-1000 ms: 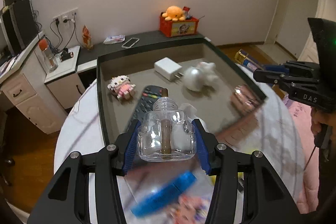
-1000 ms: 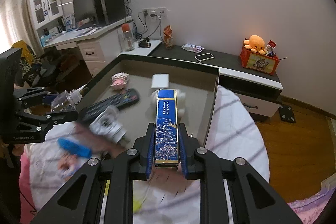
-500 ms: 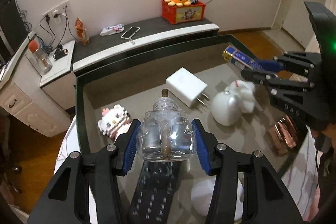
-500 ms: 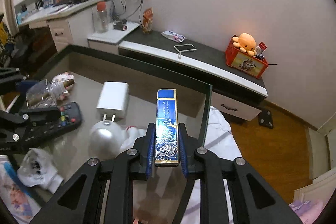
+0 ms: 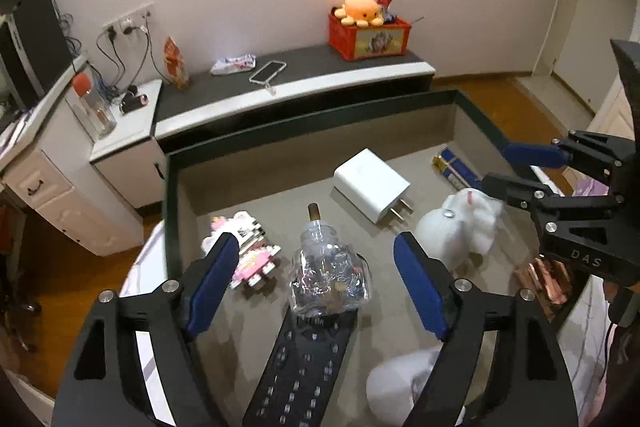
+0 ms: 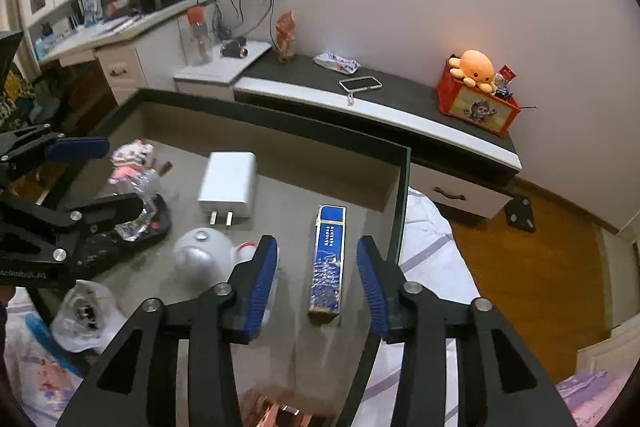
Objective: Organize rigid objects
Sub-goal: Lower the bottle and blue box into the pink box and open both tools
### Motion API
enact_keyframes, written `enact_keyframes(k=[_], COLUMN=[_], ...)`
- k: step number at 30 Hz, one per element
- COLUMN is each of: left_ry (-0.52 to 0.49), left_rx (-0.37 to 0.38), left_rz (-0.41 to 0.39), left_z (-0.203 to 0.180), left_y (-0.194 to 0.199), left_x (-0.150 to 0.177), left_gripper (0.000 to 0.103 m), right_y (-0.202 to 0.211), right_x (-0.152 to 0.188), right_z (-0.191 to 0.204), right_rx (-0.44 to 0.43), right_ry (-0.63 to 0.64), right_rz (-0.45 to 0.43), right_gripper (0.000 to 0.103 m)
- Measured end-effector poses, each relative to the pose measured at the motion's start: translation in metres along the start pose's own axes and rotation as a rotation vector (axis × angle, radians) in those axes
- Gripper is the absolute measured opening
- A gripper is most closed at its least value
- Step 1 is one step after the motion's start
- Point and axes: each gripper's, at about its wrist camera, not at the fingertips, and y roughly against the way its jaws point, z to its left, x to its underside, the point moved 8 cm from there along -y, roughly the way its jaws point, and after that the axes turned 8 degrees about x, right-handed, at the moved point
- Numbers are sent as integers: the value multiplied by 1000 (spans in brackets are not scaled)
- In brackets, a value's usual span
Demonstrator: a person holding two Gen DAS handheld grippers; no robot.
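Note:
A dark-rimmed grey tray [image 5: 240,183] holds the objects. My left gripper [image 5: 316,267] is open above a clear glass bottle [image 5: 330,277] that lies on the end of a black remote [image 5: 308,359]. My right gripper [image 6: 316,267] is open over a long blue box [image 6: 329,263] that lies flat in the tray [image 6: 402,211] near its right wall. The blue box also shows in the left wrist view [image 5: 456,167]. The bottle shows in the right wrist view [image 6: 144,195], partly behind the left gripper.
In the tray lie a white charger [image 5: 372,183], a pink block figure [image 5: 250,251], a white round toy [image 5: 460,227], a copper-coloured item [image 5: 544,279] and a crumpled white bag [image 6: 84,315]. A low cabinet [image 5: 320,79] with a phone and red crate stands behind.
Both grippers opened. The left let go of the bottle, which now lies on the remote. The right let go of the blue box, which now lies in the tray.

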Motion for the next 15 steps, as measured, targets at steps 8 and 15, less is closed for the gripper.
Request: enact_keyframes(k=[8,15], left_ry=[16,-5], left_rx=[-38,-61], left_rz=[-74,-109], left_z=[-3,-19], left_y=[52,92], left_x=[9,37], left_gripper=[98,102], right_y=[39,88], right_x=[9,27], right_z=[14,28], right_rx=[-46,-91], right_ry=[-9,-11], right_rz=[-31,-89], right_gripper=[45,80])
